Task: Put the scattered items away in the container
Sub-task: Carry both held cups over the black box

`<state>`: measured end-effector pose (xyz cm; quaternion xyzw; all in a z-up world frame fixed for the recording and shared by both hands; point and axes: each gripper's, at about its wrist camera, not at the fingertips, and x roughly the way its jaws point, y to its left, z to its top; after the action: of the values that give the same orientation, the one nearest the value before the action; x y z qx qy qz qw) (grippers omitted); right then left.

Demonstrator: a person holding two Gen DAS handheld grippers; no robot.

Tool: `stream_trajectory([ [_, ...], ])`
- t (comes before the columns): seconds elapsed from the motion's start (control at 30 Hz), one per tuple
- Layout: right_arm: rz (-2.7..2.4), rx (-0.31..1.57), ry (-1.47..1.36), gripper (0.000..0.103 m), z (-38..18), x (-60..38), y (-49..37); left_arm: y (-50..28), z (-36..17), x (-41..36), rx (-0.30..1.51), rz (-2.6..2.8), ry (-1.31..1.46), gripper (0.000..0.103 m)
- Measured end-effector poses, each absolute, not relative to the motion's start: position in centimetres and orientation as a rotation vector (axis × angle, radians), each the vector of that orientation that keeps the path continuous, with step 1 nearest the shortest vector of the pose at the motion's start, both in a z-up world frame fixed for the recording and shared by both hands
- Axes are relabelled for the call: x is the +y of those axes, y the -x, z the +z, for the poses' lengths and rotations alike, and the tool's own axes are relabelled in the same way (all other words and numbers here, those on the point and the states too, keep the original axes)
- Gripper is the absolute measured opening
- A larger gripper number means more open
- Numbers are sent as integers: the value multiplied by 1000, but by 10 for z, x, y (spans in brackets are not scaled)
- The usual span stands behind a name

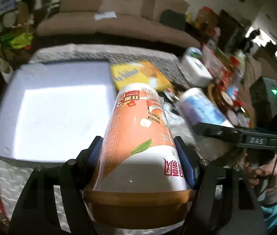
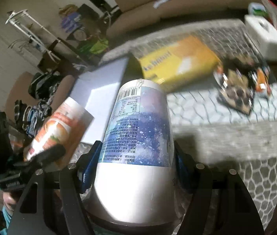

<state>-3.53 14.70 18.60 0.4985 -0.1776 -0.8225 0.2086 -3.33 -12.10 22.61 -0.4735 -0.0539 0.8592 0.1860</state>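
Observation:
My left gripper [image 1: 138, 148] is shut on an orange and white drink cup [image 1: 138, 129], held above the table to the right of the white container [image 1: 56, 113]. My right gripper [image 2: 136, 152] is shut on a blue and white cup [image 2: 138, 137], held over the table right of the container [image 2: 99, 90]. The orange cup also shows in the right wrist view [image 2: 60, 129], the blue cup in the left wrist view [image 1: 201, 105]. A yellow box [image 1: 138, 74] [image 2: 177, 62] lies beyond the cups, beside the container.
A dark snack packet [image 2: 238, 90] lies on the patterned tablecloth [image 2: 226, 137] at right. A white tissue box [image 1: 197, 70] [image 2: 263, 33] stands further back. A sofa with cardboard boxes [image 1: 118, 4] is behind the table. Cluttered goods line the right side.

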Motion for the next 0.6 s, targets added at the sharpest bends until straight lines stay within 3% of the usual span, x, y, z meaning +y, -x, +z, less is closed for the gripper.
stream_trajectory([
  [0.3,-2268,-481,-1402,71,203,73,128,102,200,-180,-219,2470,1451,70],
  [0.6,-2274,-616,-1466,71,181,52,208,169,132,-170,-298,2378,1629,70],
])
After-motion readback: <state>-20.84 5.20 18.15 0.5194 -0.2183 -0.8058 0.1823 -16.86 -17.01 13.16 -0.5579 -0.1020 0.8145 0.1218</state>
